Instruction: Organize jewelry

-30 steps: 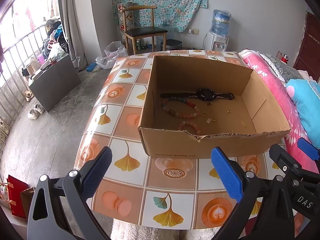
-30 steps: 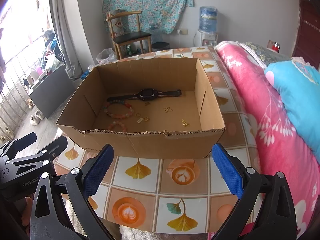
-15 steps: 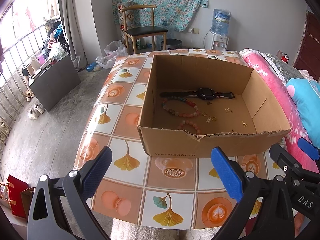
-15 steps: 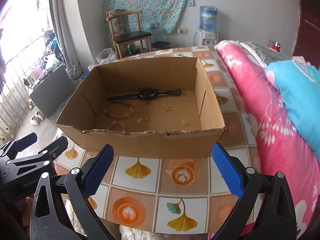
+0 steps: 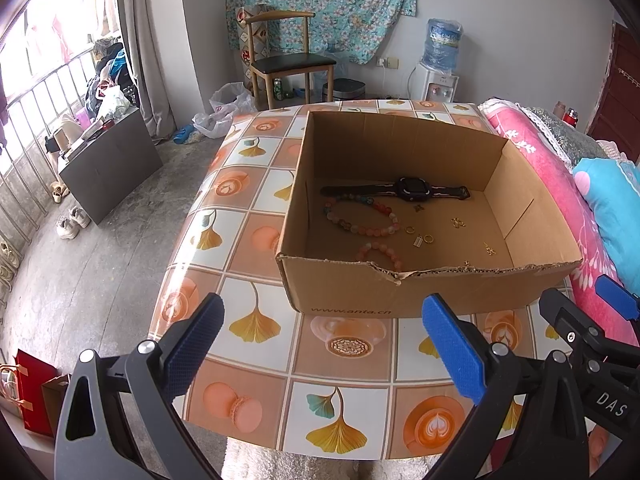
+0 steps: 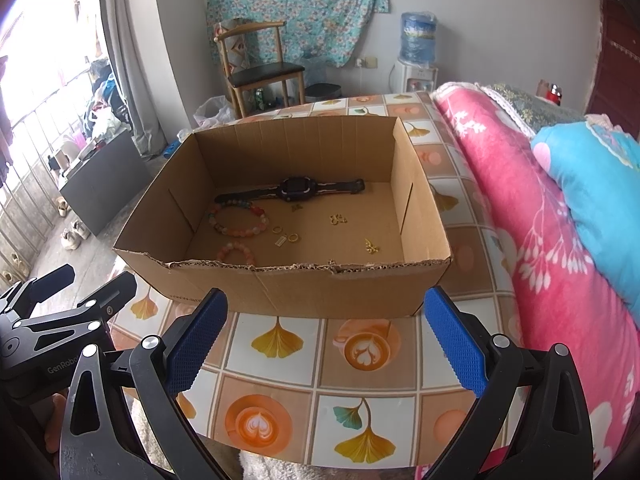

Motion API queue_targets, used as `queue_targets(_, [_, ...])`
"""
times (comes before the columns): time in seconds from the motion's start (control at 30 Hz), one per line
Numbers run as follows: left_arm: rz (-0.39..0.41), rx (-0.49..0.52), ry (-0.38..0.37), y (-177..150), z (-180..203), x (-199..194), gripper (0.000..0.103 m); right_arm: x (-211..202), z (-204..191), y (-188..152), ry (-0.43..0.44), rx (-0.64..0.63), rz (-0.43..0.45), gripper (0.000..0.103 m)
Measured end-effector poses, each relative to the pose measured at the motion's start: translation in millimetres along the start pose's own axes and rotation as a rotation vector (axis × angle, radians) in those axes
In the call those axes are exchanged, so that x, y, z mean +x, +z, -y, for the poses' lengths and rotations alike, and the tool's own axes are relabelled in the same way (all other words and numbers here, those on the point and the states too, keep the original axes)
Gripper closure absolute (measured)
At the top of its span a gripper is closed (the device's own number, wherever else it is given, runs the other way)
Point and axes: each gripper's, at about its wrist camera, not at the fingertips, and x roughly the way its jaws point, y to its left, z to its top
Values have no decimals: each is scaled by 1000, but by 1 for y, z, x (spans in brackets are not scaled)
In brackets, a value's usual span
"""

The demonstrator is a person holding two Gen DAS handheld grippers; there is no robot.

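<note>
An open cardboard box stands on the tiled table. Inside lie a black watch, a large pink bead bracelet, a smaller pink bracelet, and several small gold rings and charms. My left gripper is open and empty, held before the box's near wall. My right gripper is open and empty, also before the near wall. Each gripper shows at the other view's edge.
The table has a patterned cover of leaves and coffee cups. A pink blanket and a blue pillow lie to the right. A wooden chair and a water dispenser stand behind the table.
</note>
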Motion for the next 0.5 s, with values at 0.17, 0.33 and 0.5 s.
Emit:
queue_targets(0.17, [1, -3, 1, 0, -1, 0, 6, 0, -1, 0, 0, 0, 1, 8])
queue_targets(0.33, [2, -2, 1, 0, -2, 0, 6, -1, -1, 0, 1, 2, 1, 8])
queue_targets(0.5, [3, -4, 3, 1, -2, -1, 6, -1, -1, 0, 1, 1, 1, 8])
